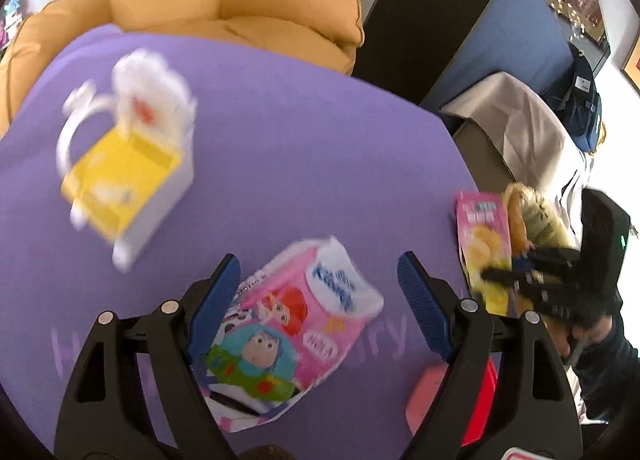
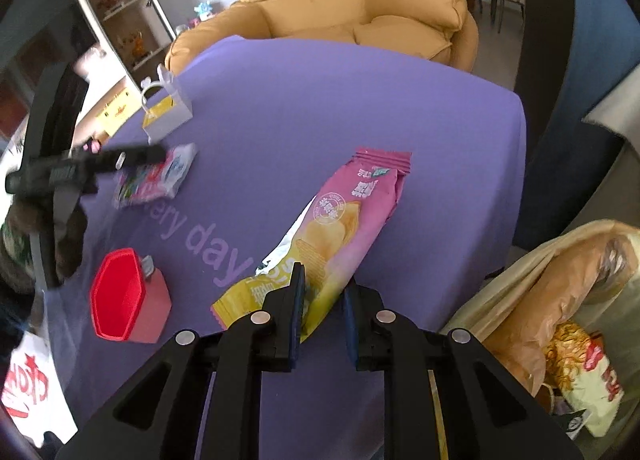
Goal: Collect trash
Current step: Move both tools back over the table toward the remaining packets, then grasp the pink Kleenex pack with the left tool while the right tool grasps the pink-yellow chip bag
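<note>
A pink and yellow chip bag (image 2: pixel 352 220) lies on the purple tablecloth (image 2: pixel 320 100), torn open along one side. My right gripper (image 2: pixel 322 283) is shut on its yellow lower end. In the left wrist view the same chip bag (image 1: pixel 482 232) sits at the table's right edge, with the right gripper (image 1: pixel 496 274) on it. My left gripper (image 1: pixel 319 270) is open just above a pink tissue pack (image 1: pixel 292 328) printed with cartoon figures. The pack lies between its blue pads (image 1: pixel 218 300), which do not press on it. From the right wrist the left gripper (image 2: pixel 152 156) hovers over the tissue pack (image 2: pixel 160 178).
A small white gift bag (image 1: pixel 132 152) with a yellow box inside stands at the far left of the table. A red open container (image 2: pixel 120 296) sits near the front edge. Beside the table on the right hangs a plastic bag (image 2: pixel 560 292) holding wrappers. A yellow armchair (image 2: pixel 360 0) stands behind the table.
</note>
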`<state>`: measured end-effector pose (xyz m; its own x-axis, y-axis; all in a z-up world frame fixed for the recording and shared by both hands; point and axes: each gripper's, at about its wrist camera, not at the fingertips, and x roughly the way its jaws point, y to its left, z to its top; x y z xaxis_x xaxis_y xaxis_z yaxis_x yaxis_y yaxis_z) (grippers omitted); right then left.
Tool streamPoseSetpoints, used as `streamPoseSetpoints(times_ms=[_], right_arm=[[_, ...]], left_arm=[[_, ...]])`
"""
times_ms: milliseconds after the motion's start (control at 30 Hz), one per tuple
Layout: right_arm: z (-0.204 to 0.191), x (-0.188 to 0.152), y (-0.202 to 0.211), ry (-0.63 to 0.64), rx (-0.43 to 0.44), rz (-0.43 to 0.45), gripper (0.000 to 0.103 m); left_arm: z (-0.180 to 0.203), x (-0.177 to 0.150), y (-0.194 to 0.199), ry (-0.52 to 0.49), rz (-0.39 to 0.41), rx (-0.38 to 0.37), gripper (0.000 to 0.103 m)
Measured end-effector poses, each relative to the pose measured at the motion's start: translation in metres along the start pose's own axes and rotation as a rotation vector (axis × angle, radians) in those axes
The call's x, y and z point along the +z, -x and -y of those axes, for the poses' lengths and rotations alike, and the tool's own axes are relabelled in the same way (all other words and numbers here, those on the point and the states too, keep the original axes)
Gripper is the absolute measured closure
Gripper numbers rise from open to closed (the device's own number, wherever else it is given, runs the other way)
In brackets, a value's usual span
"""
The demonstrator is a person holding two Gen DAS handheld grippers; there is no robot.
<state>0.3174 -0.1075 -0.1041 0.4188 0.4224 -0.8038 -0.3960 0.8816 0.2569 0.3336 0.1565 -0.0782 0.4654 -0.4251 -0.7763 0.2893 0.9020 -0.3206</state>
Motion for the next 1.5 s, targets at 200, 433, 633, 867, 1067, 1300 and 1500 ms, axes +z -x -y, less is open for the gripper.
streamPoseSetpoints(times_ms=[200,433,633,867,1067,1300,1500], right_arm=[[0.003,-0.002,0.000,-0.031,0.020,0.014,0.082],[-0.014,-0.009,0.001,0.057,-0.069,0.042,0.082],[-0.014,-0.012,0.002,0.069,-0.062,0.053,0.078],[-0.016,-0.015,0.015,0.035,-0.045,0.054,0.078],[-0.013,-0.018,0.042,0.008,-0.055,0.146,0.078],[0.009,-0.014,0.030,-0.156,-0.074,0.088,0.078],[0.004,-0.002,0.010,-0.142,-0.137,0.077,0.078]], left_arm=[[-0.001,-0.032,0.020,0.012,-0.005,0.021,0.026],[-0.007,-0.052,0.037,-0.031,-0.024,0.060,0.026],[0.002,-0.070,0.043,-0.182,-0.047,0.125,0.026],[0.009,-0.069,0.036,-0.181,-0.070,0.204,0.026],[0.008,-0.072,0.043,-0.128,-0.025,0.250,0.063],[-0.012,-0.077,0.065,0.130,0.092,0.202,0.076],[-0.008,-0.077,0.067,0.170,0.142,0.207,0.076]])
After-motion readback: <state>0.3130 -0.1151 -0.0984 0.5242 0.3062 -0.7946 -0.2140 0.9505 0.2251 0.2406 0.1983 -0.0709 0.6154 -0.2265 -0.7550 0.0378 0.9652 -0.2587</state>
